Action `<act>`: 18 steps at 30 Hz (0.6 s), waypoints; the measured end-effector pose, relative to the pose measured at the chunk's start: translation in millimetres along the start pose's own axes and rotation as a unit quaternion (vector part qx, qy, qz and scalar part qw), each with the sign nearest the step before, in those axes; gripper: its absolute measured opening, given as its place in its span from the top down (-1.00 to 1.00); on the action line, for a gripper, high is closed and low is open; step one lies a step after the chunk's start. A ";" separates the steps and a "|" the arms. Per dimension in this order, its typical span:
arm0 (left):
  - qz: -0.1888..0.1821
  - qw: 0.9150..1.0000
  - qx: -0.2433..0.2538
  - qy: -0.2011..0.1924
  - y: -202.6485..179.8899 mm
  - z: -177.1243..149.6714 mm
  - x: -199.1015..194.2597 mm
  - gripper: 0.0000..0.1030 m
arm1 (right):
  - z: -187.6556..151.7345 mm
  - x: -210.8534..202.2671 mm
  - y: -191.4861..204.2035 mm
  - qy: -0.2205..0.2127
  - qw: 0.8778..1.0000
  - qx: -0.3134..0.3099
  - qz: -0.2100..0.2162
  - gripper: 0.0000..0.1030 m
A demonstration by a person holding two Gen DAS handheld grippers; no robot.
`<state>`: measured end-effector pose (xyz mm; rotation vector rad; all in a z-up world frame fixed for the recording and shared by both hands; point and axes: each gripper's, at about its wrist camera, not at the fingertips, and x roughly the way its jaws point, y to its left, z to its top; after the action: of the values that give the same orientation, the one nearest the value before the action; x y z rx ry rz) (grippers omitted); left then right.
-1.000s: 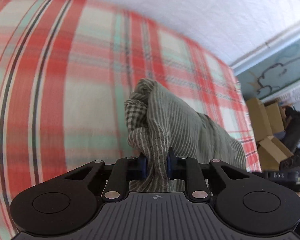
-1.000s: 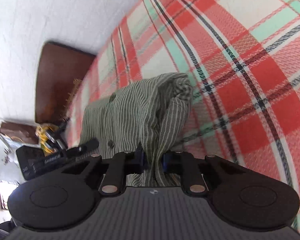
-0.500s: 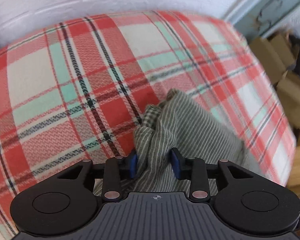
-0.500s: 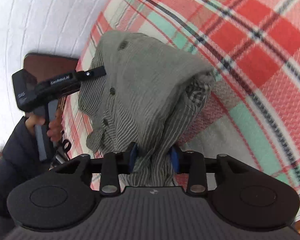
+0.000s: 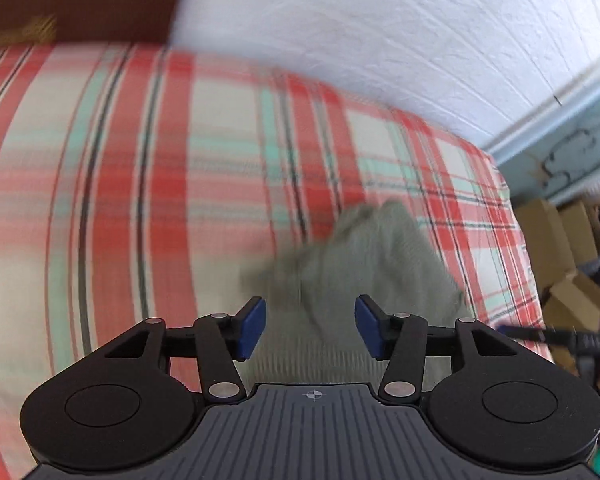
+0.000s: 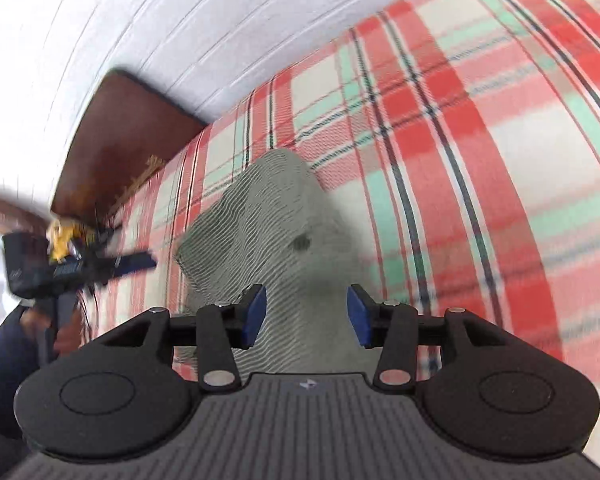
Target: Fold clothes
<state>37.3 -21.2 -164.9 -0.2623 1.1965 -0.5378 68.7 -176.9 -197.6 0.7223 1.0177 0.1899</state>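
Opening hand-held grippers [image 5: 310, 330], shirt [image 5: 364, 264] released

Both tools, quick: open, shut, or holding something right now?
Left tool: open, jaws opening; the striped shirt lies between the pads, unpinched.
Right tool: open, jaws opening; same shirt between the pads, released.
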 end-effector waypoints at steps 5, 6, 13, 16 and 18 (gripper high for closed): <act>0.024 0.994 -0.101 -0.032 -20.2 -72.9 -7.9 -0.27 | 27.2 18.9 -2.1 0.056 0.996 -0.069 0.020 -0.01; 0.032 0.992 -0.113 -0.035 -28.0 -84.6 -6.9 -0.27 | 32.1 22.4 -1.7 0.065 0.994 -0.082 0.024 -0.13; 0.075 0.972 -0.207 -0.074 -54.7 -142.6 -8.2 -0.29 | 57.6 45.5 -4.3 0.125 0.979 -0.151 0.050 -0.18; 0.076 0.967 -0.227 -0.087 -62.9 -160.8 -13.1 -0.29 | 62.0 55.0 -10.1 0.143 0.978 -0.136 0.071 -0.18; 0.076 0.965 -0.237 -0.087 -68.0 -169.4 -12.7 -0.32 | 63.5 62.3 -14.1 0.151 0.978 -0.121 0.080 -0.19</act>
<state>-141.1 -57.5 -183.0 -0.6085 1.1498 -0.0838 151.9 -187.9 -230.3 0.5610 1.2001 0.5672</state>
